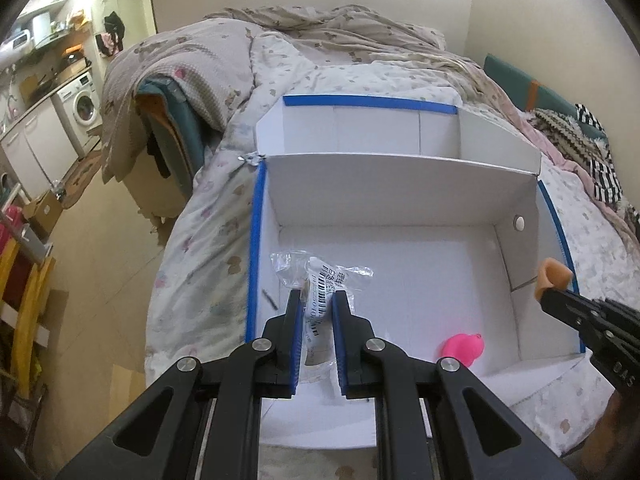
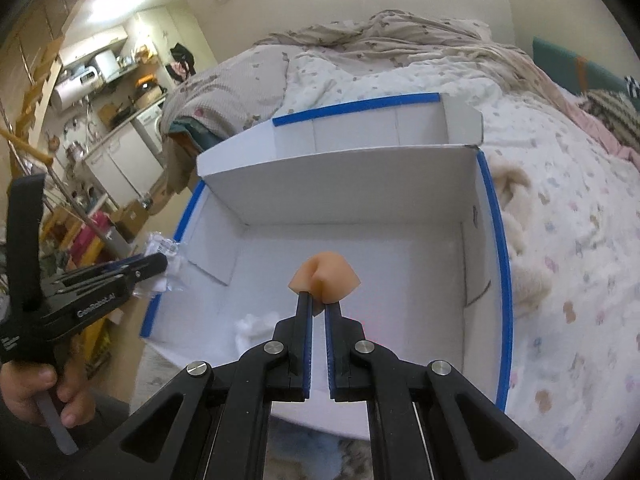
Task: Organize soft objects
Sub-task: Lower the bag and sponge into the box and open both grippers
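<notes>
A white cardboard box (image 1: 400, 216) with blue-taped rims lies on the bed; it also shows in the right wrist view (image 2: 360, 184). My left gripper (image 1: 317, 296) is shut on a clear plastic bag with a barcode label (image 1: 320, 280), held over the box's left side. My right gripper (image 2: 318, 300) is shut on a peach soft sponge (image 2: 326, 276), held above the box floor; the sponge also shows at the box's right wall (image 1: 554, 276). A pink soft object (image 1: 462, 346) lies on the box floor. A white fluffy bit (image 2: 256, 326) lies in the box near the front.
The box has a narrow far compartment (image 1: 360, 128) behind a divider. Rumpled quilts (image 1: 320, 32) pile at the bed's far end. A cream plush item (image 2: 516, 216) lies right of the box. The floor (image 1: 108, 248) and kitchen units are to the left.
</notes>
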`<state>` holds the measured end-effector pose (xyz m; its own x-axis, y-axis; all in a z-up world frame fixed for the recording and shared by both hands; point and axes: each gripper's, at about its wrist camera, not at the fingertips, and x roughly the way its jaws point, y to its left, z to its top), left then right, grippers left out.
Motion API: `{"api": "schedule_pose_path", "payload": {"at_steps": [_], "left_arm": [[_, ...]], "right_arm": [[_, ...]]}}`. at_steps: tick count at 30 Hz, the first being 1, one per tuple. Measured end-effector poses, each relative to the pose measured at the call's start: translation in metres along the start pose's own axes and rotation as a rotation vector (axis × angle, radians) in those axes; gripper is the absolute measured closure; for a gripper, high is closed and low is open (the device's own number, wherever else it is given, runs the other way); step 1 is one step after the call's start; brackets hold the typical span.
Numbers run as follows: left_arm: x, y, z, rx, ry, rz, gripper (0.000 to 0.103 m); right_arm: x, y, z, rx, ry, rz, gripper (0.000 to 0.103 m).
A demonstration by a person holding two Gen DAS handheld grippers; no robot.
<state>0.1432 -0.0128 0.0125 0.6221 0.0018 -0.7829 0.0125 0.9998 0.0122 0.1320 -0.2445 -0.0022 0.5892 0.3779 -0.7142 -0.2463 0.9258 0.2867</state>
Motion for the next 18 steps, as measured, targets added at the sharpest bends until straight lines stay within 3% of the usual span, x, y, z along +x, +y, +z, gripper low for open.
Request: {"api": "schedule_pose_path", "payload": {"at_steps": [12,18], "left_arm": [[0.048,-0.013,-0.011,-0.003,0.124,-0.024,0.09],[0.053,-0.015,-0.011,0.001,0.123,-0.037,0.09]], "right_arm": [[0.052,-0.019,-0.014,0.102,0.166,-0.002,0.095],[0.06,-0.016,-0.019,0.074,0.198,-0.023,0.095]]}}
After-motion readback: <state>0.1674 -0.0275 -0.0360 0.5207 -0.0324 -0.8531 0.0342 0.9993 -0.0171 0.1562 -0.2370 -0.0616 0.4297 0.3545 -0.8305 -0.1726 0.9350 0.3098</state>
